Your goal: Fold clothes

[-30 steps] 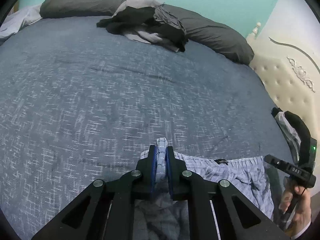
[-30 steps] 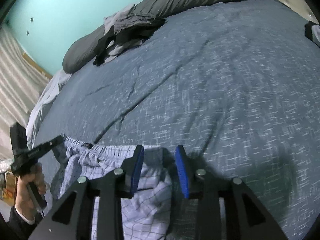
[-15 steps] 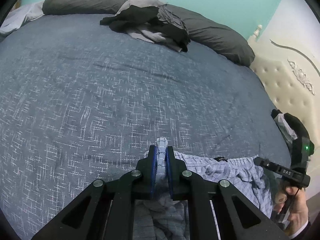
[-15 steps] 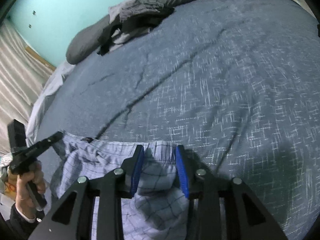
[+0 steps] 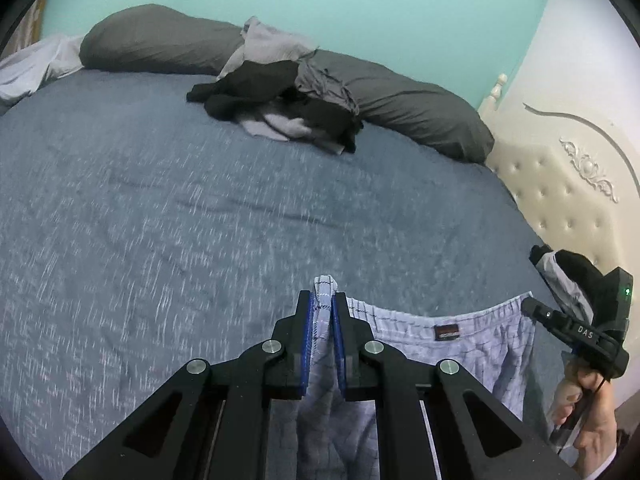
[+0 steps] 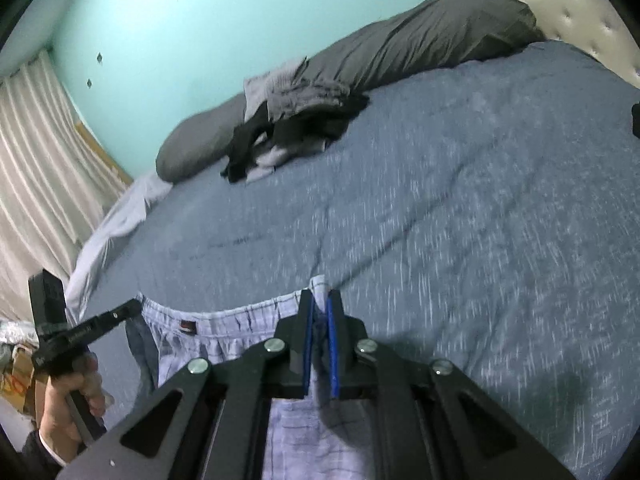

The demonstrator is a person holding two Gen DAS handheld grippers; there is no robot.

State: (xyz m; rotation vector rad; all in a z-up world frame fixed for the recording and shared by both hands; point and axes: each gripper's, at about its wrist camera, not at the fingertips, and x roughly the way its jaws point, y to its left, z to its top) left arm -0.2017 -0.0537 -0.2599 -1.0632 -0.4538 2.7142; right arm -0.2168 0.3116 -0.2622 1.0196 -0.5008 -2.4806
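Observation:
Light blue checked shorts (image 5: 460, 340) hang stretched by the waistband between both grippers above the bed. My left gripper (image 5: 322, 300) is shut on one end of the waistband. My right gripper (image 6: 319, 300) is shut on the other end. The shorts (image 6: 228, 328) show a small dark label on the waistband. The right gripper also shows at the right edge of the left wrist view (image 5: 576, 332), and the left gripper at the left of the right wrist view (image 6: 88, 328). The legs of the shorts hang down out of sight.
A blue-grey bedspread (image 5: 200, 220) covers the bed. A pile of black and grey clothes (image 5: 280, 104) lies against dark grey pillows (image 5: 420, 108) at the far side. A cream tufted headboard (image 5: 560, 200) stands to the right. Curtains (image 6: 36, 168) hang at left.
My right gripper has shut on the waistband. Both grippers have lifted the shorts off the bed and pulled the waistband taut between them.

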